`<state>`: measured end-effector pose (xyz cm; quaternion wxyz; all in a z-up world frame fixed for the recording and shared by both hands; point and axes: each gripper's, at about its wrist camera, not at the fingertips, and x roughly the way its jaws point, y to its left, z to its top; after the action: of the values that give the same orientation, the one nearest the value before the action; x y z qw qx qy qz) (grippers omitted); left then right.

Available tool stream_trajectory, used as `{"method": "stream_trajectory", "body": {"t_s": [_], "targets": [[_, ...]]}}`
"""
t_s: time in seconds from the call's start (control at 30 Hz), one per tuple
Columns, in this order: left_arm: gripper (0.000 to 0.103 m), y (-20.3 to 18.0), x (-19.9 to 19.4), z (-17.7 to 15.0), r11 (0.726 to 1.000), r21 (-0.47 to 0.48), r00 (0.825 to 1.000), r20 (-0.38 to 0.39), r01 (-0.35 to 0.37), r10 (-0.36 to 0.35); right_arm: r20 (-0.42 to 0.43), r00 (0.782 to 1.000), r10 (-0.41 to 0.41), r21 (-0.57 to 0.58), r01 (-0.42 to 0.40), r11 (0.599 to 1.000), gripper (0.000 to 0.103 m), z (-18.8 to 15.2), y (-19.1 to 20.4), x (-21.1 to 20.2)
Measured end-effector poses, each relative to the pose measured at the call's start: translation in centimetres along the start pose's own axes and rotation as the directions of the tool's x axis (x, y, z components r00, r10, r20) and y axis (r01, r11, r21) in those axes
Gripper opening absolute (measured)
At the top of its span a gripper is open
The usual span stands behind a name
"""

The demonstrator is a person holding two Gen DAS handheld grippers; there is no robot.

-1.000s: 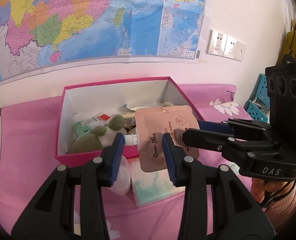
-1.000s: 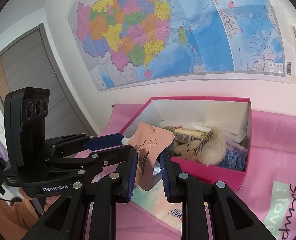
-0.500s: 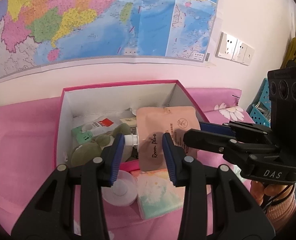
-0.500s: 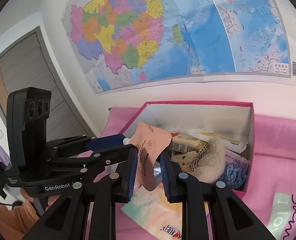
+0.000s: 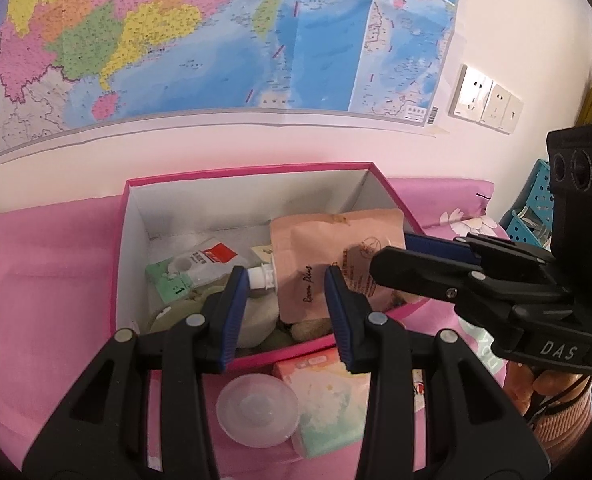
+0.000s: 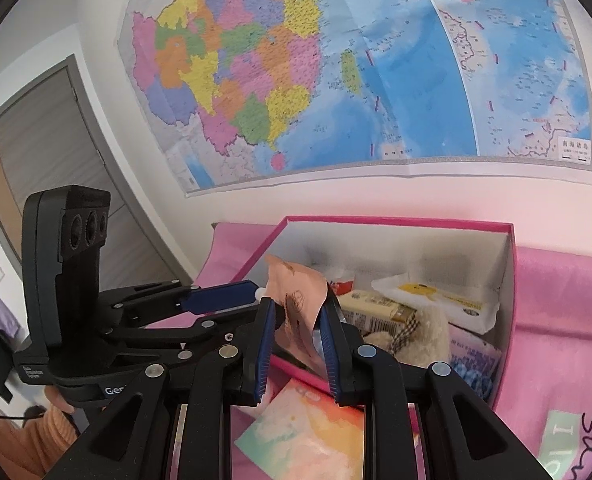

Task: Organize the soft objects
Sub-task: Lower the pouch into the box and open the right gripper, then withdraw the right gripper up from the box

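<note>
A peach spouted pouch point(image 5: 328, 252) hangs over the open pink box point(image 5: 248, 172). My right gripper point(image 6: 296, 320) is shut on the pouch point(image 6: 296, 308) and holds it above the box's near left corner; it shows from the side in the left wrist view point(image 5: 392, 256). My left gripper point(image 5: 284, 300) is open and empty, its fingers either side of the pouch's white cap point(image 5: 260, 278) without touching. The box point(image 6: 508, 280) holds a cream teddy bear point(image 6: 420, 328), a green plush point(image 5: 200, 300) and several packets.
A tissue pack point(image 5: 328, 400) and a clear round lid point(image 5: 256, 408) lie on the pink cloth in front of the box. A map covers the wall behind. A blue basket point(image 5: 536, 200) stands at the right. Wall sockets point(image 5: 484, 100) are above it.
Both grippers have moved forward and up towards the box. The pouch has travelled from in front of the box to over its inside. The left jaws stay open.
</note>
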<state>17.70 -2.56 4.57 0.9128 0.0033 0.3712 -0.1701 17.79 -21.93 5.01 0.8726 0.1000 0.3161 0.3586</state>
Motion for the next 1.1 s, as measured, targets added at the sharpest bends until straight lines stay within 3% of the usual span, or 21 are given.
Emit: {"method": "stream_trajectory", "body": {"t_s": [0.07,0.13,0.17,0.23,0.67,0.73,0.8,0.93,1.0,1.1], "targets": [[0.041,0.1,0.2,0.2,1.000,0.004,1.000,-0.006,0.000,0.000,0.000,1.000,0.000,0.000,0.000,1.000,0.023,0.2,0.0,0.2],[0.041,0.1,0.4,0.4,0.999,0.002,0.999,-0.019,0.044,-0.044,-0.002,1.000,0.000,-0.001,0.000,1.000,0.020,0.5,-0.1,0.5],[0.036,-0.1,0.6,0.5,0.999,0.010,0.999,-0.021,0.030,-0.030,-0.007,1.000,0.016,0.002,-0.016,1.000,0.014,0.6,-0.1,0.7],[0.032,-0.5,0.9,0.6,1.000,0.030,1.000,-0.021,-0.001,0.002,-0.024,0.999,0.042,0.010,-0.042,0.999,0.014,0.7,0.0,1.3],[0.034,0.9,1.2,0.2,1.000,-0.012,0.998,-0.062,0.000,-0.001,-0.062,0.997,-0.048,0.037,0.051,0.998,0.014,-0.3,-1.8,3.1],[0.038,1.0,0.7,-0.1,1.000,-0.020,0.999,-0.052,0.006,-0.007,-0.065,0.996,-0.059,0.033,0.061,0.998,0.015,-0.5,-1.9,2.9],[0.047,1.0,-0.1,-0.4,1.000,-0.025,1.000,-0.028,0.000,-0.001,-0.065,0.996,-0.063,0.030,0.065,0.997,0.021,-0.9,-1.8,2.6],[0.054,1.0,-2.2,-1.1,0.999,-0.032,1.000,0.026,-0.002,0.003,-0.043,0.996,-0.079,0.007,0.080,0.997,0.036,-1.8,-1.0,1.0],[0.067,1.2,-3.5,-1.8,0.999,-0.038,0.998,0.059,-0.009,0.011,-0.027,0.996,-0.086,-0.002,0.086,0.996,0.039,-2.2,-0.6,0.2],[0.080,1.1,-5.3,-3.1,0.999,-0.037,0.995,0.097,-0.026,0.029,0.003,0.994,-0.106,-0.034,0.106,0.994,0.054,-3.2,0.6,-1.5]]}}
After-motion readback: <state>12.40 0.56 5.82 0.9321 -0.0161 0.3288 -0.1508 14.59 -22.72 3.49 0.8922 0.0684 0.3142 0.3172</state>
